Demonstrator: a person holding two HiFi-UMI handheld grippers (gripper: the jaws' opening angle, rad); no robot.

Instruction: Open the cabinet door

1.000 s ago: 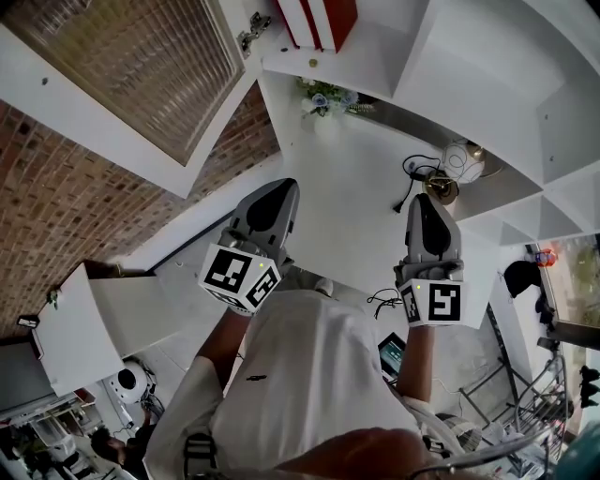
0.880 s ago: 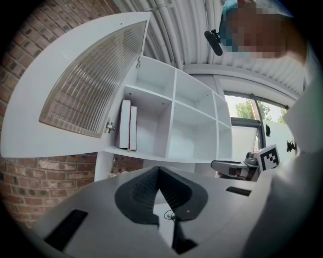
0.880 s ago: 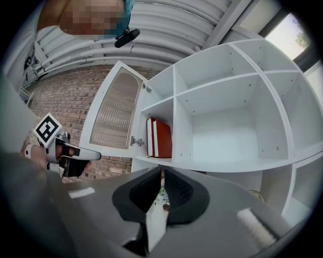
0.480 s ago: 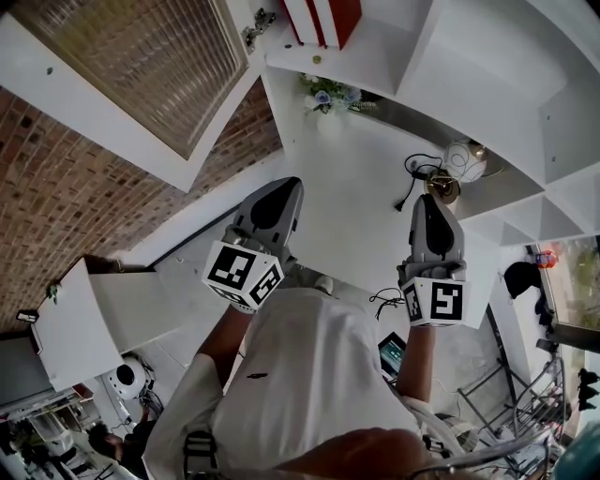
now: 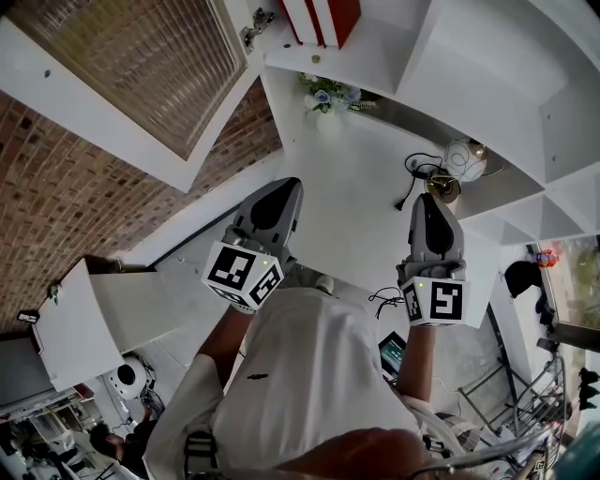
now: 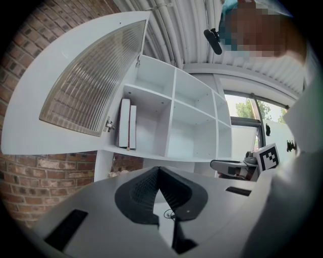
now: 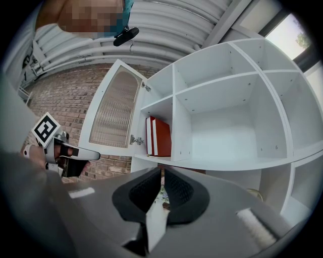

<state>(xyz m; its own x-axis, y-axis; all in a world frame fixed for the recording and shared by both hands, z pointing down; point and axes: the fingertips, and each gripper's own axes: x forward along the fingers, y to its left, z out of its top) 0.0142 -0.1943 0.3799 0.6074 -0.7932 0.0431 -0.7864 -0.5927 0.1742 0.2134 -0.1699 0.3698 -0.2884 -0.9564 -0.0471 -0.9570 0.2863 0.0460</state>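
The door (image 5: 131,66) already stands swung wide, up and to the left of both hands, hinged at the cabinet's (image 5: 487,56) left side beside the red books (image 5: 323,19). The left gripper (image 5: 278,192) is nearer it, fingers pressed together on nothing. The right gripper (image 5: 428,204) is likewise closed and empty. Neither touches the door, and the task looks done. A white tabletop (image 5: 347,187) with flowers (image 5: 328,97) lies below the shelves, with a brick wall (image 5: 66,206) at left
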